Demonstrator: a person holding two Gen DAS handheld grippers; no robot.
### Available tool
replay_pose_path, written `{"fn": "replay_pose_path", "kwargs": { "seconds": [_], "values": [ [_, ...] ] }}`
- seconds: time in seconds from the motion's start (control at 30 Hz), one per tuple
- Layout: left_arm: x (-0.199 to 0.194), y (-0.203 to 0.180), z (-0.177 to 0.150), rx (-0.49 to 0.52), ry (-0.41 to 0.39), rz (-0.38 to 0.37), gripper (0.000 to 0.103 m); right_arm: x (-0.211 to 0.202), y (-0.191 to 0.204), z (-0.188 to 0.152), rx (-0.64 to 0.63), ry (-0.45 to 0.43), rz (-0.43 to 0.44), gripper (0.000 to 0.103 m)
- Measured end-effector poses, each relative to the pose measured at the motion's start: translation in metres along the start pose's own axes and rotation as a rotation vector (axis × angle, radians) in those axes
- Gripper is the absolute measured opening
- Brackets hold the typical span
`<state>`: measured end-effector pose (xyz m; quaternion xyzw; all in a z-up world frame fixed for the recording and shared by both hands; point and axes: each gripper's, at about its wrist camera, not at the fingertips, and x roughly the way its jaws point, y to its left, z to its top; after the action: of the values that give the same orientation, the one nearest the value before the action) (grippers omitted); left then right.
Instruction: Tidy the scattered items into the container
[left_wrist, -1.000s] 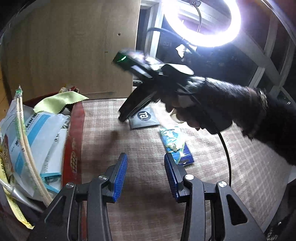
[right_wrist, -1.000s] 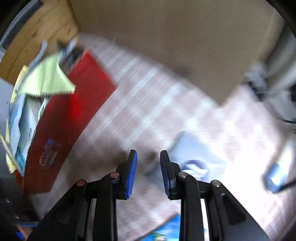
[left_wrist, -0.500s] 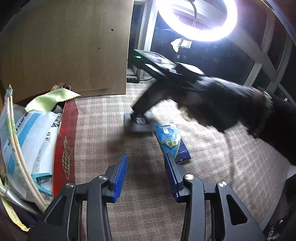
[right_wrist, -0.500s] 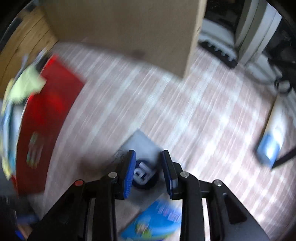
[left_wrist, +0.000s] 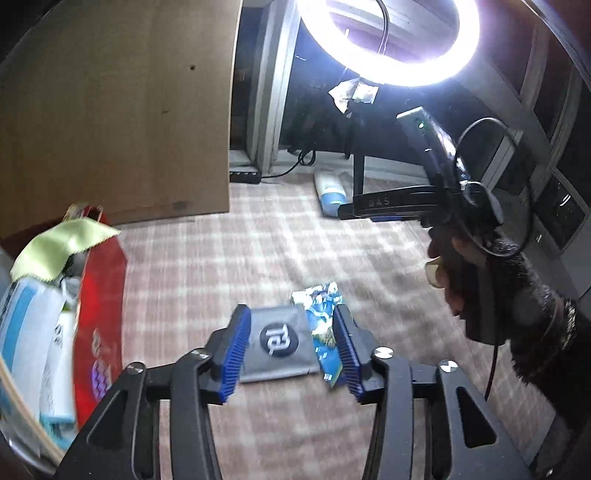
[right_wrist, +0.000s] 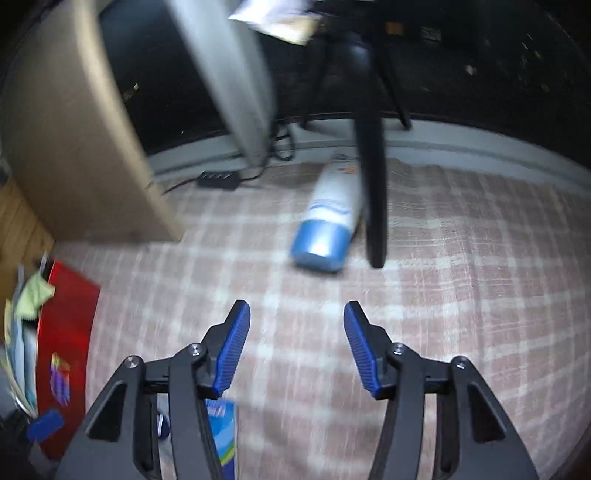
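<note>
- Lying flat on the checked cloth (left_wrist: 258, 258), a grey sachet (left_wrist: 279, 341) sits between the spread jaws of the left gripper (left_wrist: 291, 350), a blue packet (left_wrist: 325, 332) beside it.
- Right gripper (right_wrist: 295, 345) hangs released, nothing between its pads; a white-blue bottle (right_wrist: 328, 221) lies well ahead.
- Red box (left_wrist: 99, 314) stands left, stuffed.

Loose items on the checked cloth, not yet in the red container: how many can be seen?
3. A grey sachet and a blue packet lie side by side between the open left gripper fingers; a white-and-blue bottle lies farther back. Others may be hidden.
</note>
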<state>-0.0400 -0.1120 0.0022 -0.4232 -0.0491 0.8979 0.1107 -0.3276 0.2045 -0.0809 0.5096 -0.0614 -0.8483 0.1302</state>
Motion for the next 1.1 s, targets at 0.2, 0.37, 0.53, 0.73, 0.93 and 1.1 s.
{"fn": "replay_pose_path", "kwargs": {
  "seconds": [0.2,0.37,0.53,0.73,0.93,1.1],
  "values": [
    [0.004,0.001,-0.011,-0.005,0.024,-0.007,0.045,0.029,0.003,0.002,0.077,0.021,0.001,0.052],
    [0.004,0.013,-0.018,-0.046,0.035,-0.002,0.045,0.038,-0.001,0.008,0.111,0.049,0.031,0.052],
    [0.006,0.016,-0.02,-0.049,0.04,-0.005,0.045,0.048,0.013,0.005,0.079,0.041,0.056,0.052],
    [0.007,0.016,-0.021,-0.048,0.047,-0.01,0.045,0.058,0.017,0.008,0.157,0.007,-0.047,0.052],
    [0.007,0.018,-0.024,-0.043,0.053,-0.008,0.045,0.06,0.019,0.007,0.177,-0.038,-0.113,0.052],
    [0.004,0.022,-0.025,-0.056,0.049,-0.003,0.045,0.051,0.01,-0.002,0.18,-0.057,-0.071,0.046]
  ]
}}
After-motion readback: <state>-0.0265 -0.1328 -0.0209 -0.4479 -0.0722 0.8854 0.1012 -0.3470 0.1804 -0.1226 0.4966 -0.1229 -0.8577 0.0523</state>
